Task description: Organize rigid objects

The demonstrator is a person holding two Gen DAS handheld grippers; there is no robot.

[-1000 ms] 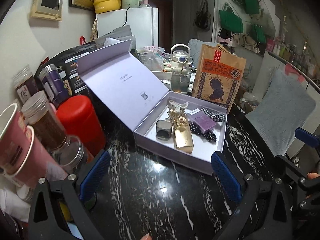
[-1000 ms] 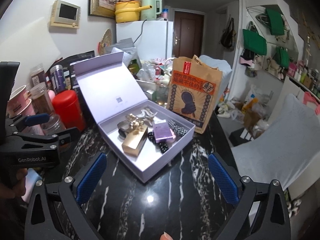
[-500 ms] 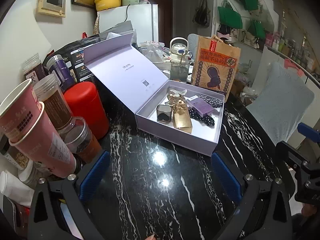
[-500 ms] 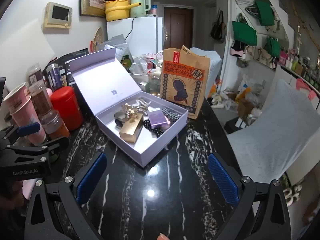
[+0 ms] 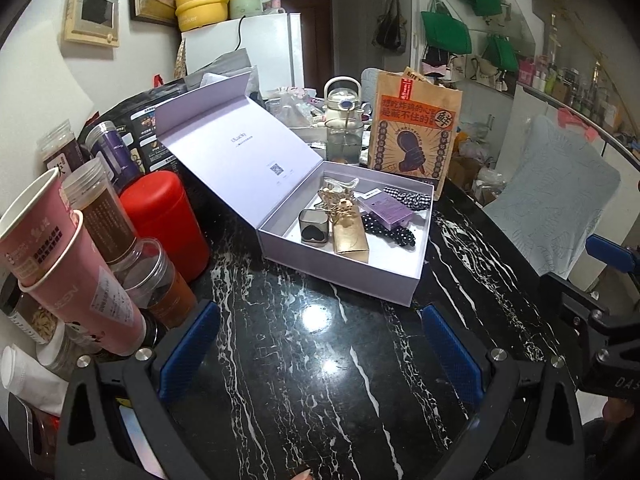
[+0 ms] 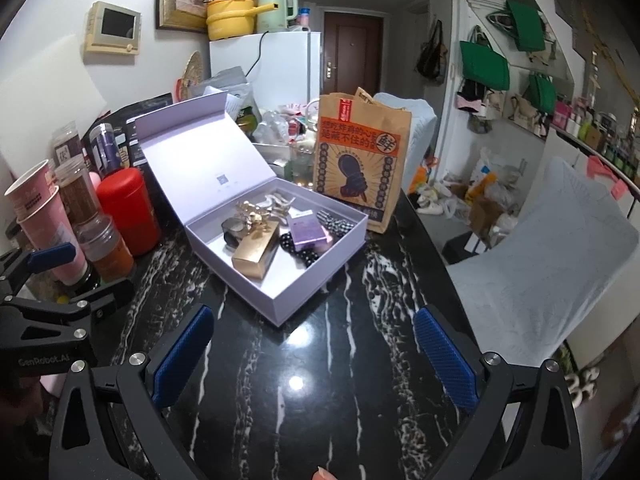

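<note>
We judge the sorting nearly done: the gold box (image 5: pixel 351 235) and small items sit inside the open lavender gift box (image 5: pixel 400 292) mid-bench, both our left hand-held gripper (image 5: pixel 320 352) and right hand-held gripper (image 6: pixel 316 356) spread, empty.

An open gift box (image 5: pixel 344 276) sits on the marble table (image 5: pixel 312 364), lid leaning back-left. Inside, a gold box (image 5: pixel 351 236) lies between a small case (image 5: pixel 314 227) on its left and a card box (image 5: pixel 386 210) on its right. A paper bag (image 5: pixel 414 136) stands behind; a canister (image 5: pixel 166 224) stands left.
</note>
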